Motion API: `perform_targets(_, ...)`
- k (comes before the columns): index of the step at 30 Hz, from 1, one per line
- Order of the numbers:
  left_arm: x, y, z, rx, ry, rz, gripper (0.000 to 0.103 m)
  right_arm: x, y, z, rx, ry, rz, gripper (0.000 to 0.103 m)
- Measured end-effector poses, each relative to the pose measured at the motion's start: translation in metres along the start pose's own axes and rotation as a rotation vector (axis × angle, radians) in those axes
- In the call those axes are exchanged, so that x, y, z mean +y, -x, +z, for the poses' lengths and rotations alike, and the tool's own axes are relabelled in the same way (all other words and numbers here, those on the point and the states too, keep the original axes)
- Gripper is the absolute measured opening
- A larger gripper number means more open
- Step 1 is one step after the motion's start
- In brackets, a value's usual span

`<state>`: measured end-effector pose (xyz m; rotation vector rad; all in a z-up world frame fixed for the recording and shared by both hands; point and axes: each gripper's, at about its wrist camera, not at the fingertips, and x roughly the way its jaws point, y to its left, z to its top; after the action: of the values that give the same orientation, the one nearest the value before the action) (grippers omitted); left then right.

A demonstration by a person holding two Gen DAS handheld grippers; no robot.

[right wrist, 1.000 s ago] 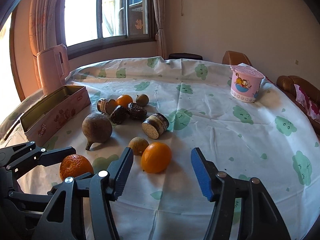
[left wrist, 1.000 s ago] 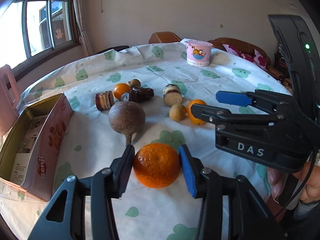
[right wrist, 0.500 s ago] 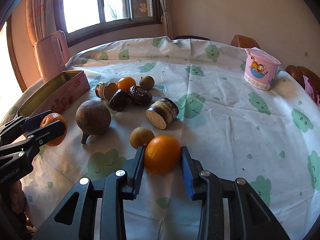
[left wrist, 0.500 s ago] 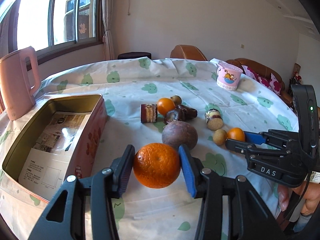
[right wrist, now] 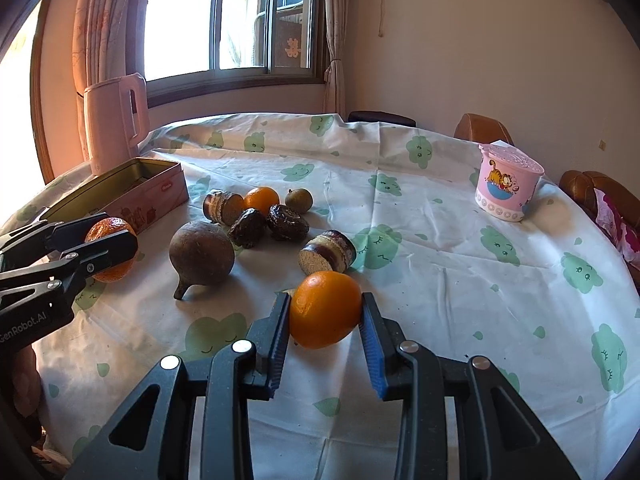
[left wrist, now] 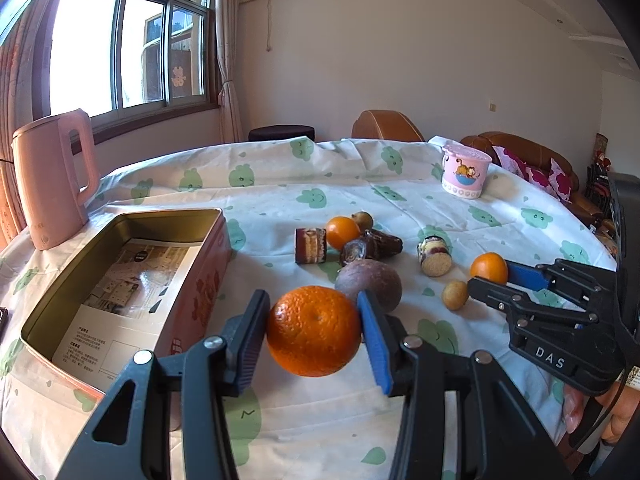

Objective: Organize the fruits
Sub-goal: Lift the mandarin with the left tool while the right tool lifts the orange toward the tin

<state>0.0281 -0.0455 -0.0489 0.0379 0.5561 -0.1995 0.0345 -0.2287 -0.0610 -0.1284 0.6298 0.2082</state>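
My left gripper point(left wrist: 314, 330) is shut on a rough-skinned mandarin point(left wrist: 314, 330) and holds it just above the cloth, beside the open pink tin point(left wrist: 168, 213). The right wrist view shows that same left gripper point(right wrist: 100, 248) and the mandarin point(right wrist: 110, 256) in front of the tin point(right wrist: 160, 188). My right gripper point(right wrist: 325, 312) is shut on a smooth orange point(right wrist: 325, 308) low over the table; from the left wrist view this gripper point(left wrist: 490, 274) and orange point(left wrist: 488, 267) appear at the right. A small orange point(left wrist: 342, 232), a round brown fruit point(left wrist: 370, 282) and small tan fruits point(left wrist: 455, 295) lie between.
Cake roll slices point(left wrist: 310, 245) and dark date-like pieces point(left wrist: 372, 246) sit among the fruit. A pink kettle point(left wrist: 52, 176) stands behind the tin at the left. A pink cartoon cup point(left wrist: 466, 174) stands far right. A printed sheet lines the tin's bottom.
The right jaws closed from wide apart onto the smooth orange. My left gripper carried the mandarin up and to the left, nearer the tin.
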Motion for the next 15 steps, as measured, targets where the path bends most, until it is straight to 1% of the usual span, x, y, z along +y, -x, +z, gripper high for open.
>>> perform_targets(3, 0.0, 0.003, 0.0, -0.02, -0.003, 0.005, 0.048, 0.001, 0.004, -0.001, -0.026, 0.009, -0.007, 0.036)
perform_targets(15, -0.001, 0.011, -0.001, -0.069, -0.007, 0.019, 0.048, 0.005, 0.011, -0.002, -0.082, 0.026, -0.023, 0.036)
